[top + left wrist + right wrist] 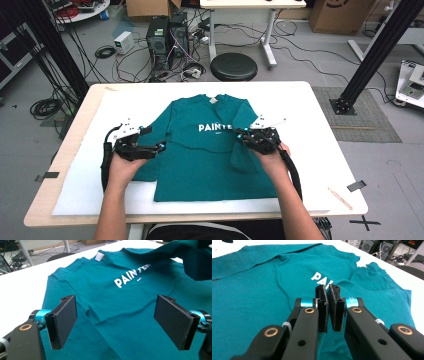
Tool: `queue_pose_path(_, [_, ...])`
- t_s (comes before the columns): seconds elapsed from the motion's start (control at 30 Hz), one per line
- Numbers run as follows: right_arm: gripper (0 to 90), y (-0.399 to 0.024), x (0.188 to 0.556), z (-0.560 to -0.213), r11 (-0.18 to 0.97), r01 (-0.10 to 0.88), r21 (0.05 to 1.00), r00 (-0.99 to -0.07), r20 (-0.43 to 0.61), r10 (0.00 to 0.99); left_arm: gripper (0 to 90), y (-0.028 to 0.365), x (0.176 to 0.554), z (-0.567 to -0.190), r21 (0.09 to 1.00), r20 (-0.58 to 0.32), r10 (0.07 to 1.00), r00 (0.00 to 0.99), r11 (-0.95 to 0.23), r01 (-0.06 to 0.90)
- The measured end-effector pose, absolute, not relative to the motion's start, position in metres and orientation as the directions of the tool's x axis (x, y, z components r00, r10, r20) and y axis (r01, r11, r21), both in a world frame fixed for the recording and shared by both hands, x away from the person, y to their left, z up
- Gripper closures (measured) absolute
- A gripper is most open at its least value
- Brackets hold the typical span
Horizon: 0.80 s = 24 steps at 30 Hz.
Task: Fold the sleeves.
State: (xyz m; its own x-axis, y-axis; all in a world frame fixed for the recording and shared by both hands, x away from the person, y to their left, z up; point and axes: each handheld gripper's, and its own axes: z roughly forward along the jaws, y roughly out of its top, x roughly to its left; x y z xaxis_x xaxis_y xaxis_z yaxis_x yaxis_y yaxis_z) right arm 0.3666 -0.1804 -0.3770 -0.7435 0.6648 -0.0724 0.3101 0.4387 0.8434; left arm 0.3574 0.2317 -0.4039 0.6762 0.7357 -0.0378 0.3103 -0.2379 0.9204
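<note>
My right gripper (pixel 243 134) has its jaws pressed together on a fold of the teal T-shirt (pixel 200 160); in the right gripper view (pixel 327 293) the cloth rises between the two black jaws, and in the high view the right sleeve is lifted and drawn in over the shirt's chest, covering the end of the white lettering (pixel 214 127). My left gripper (pixel 161 147) has its jaws wide apart with nothing between them; in the left gripper view (pixel 120 320) they hover just above the shirt's left side, near the left sleeve.

The shirt lies front-up at the middle of the tabletop (pixel 320 115), collar toward twelve o'clock, hem toward six, on a white sheet (pixel 90 175). From the centre, my left hand (pixel 120 167) sits at about eight o'clock and my right hand (pixel 272 157) at about four.

No containers are on the tabletop; a wooden stick (pixel 340 197) and bits of black tape (pixel 356 185) lie near its four o'clock corner.
</note>
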Motion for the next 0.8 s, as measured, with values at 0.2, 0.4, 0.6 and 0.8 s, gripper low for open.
queue_pose_path(0.2, [87.0, -0.165, 0.367, -0.377, 0.458, 0.303, 0.836, -0.76, -0.079, 0.645, 18.8, 0.232, 0.357, -0.401, 0.922, -0.025, 0.735, 0.678, -0.246, 0.3])
queue_pose_path(0.4, [87.0, -0.148, 0.374, -0.38, 0.484, 0.298, 0.823, -0.774, -0.088, 0.627, 18.8, 0.232, 0.357, -0.401, 0.921, -0.026, 0.736, 0.677, -0.247, 0.303])
queue_pose_path(0.6, [87.0, -0.134, 0.375, -0.381, 0.496, 0.286, 0.82, -0.788, -0.093, 0.608, 18.8, 0.234, 0.357, -0.401, 0.919, -0.031, 0.739, 0.673, -0.244, 0.31])
queue_pose_path(0.8, [83.4, -0.122, 0.374, -0.388, 0.512, 0.289, 0.809, -0.797, -0.093, 0.597, 18.8, 0.233, 0.357, -0.402, 0.918, -0.032, 0.738, 0.674, -0.246, 0.313])
